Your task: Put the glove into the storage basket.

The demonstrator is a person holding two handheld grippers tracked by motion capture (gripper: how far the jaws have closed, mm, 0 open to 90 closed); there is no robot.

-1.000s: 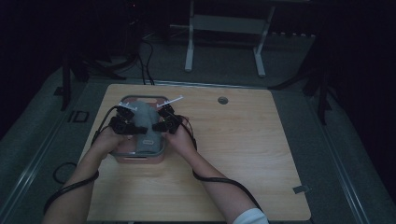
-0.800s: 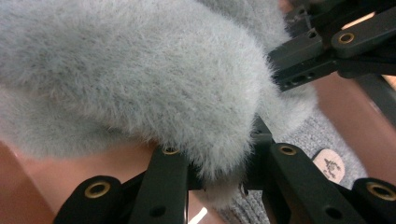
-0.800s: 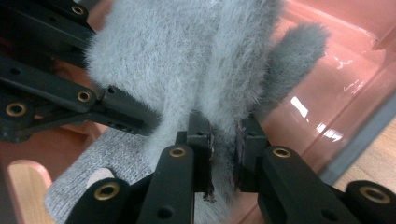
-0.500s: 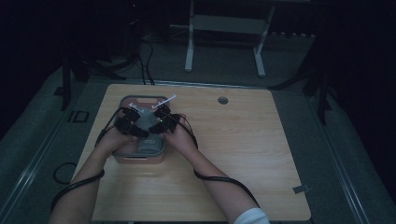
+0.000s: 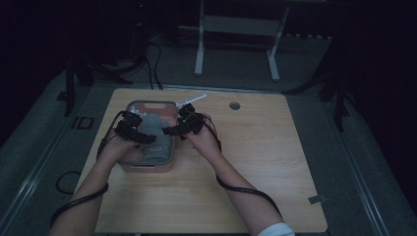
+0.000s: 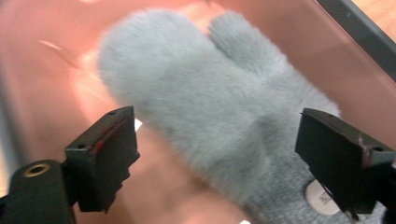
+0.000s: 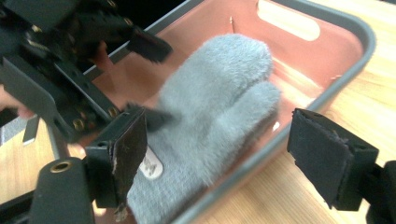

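1. You are holding your left gripper (image 5: pixel 134 129) over the left part of the pink bin (image 5: pixel 171 153), with its jaws standing wide apart and clamping nothing.
2. In the left gripper view, those jaws are framing the grey fluffy mitten (image 6: pixel 210 107) from either side without touching it; the mitten's furry end is pointing away from the camera and its knitted cuff is lying nearest the jaws.
3. You are keeping your right gripper (image 5: pixel 184 124) at the bin's right rim, jaws spread wide as well and gripping nothing.
4. In the right gripper view, one jaw is sitting over the mitten's (image 7: pixel 210 112) cuff inside the bin (image 7: pixel 327 28), while the other is hanging outside the rim above the wooden table (image 7: pixel 299 196).
5. The mitten (image 5: pixel 155 135) is lying flat on the bin's floor, thumb beside the palm part, with a small round label (image 6: pixel 322 198) showing on the cuff.
6. From the right gripper view, your left gripper (image 7: pixel 140 74) is hovering just beyond the mitten, one jaw blurred just above the fur.
7. The bin is resting on the left half of the table (image 5: pixel 255 162), and a thin white stick-like object (image 5: pixel 193 101) is lying just behind the bin's far right corner.
8. A small round grommet (image 5: pixel 234 105) is sitting in the tabletop, well apart from the bin.
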